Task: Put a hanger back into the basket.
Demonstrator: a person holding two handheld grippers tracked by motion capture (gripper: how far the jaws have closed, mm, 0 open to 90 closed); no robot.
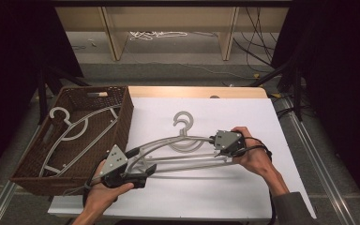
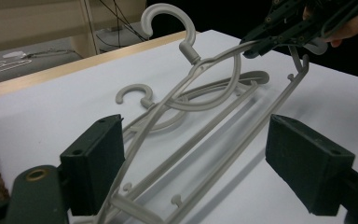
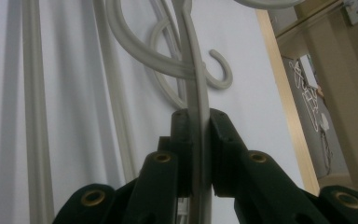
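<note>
High view: the right gripper (image 1: 214,139) is clamped on the curved shoulder of a grey hanger (image 1: 178,140), which stretches from it across the white table (image 1: 243,187) toward the left gripper (image 1: 143,176). That hanger's far end lies at the left gripper, whose jaws sit around the straight bars. A second hanger (image 1: 183,123) lies on the table beyond the held one, its hook pointing away from both grippers. Beyond the left gripper, on its outer side, stands a brown wicker basket (image 1: 124,117) with a third hanger (image 1: 75,136) lying inside.

Left gripper view: the jaws stand wide apart, and the lifted hanger (image 2: 214,135) runs up between them without either pad pressing on it; its bars pass just beside the left-hand pad. Farther ahead, the right gripper (image 2: 261,44) pinches the hanger's shoulder, holding that end above the table (image 2: 65,107). The second hanger (image 2: 135,93) lies flat underneath, ahead of the jaws.

Right gripper view: the jaws are closed narrow on the hanger's thin arm (image 3: 196,116), which rises straight up between the pads. The other hanger's hook (image 3: 221,74) lies on the table just ahead.
</note>
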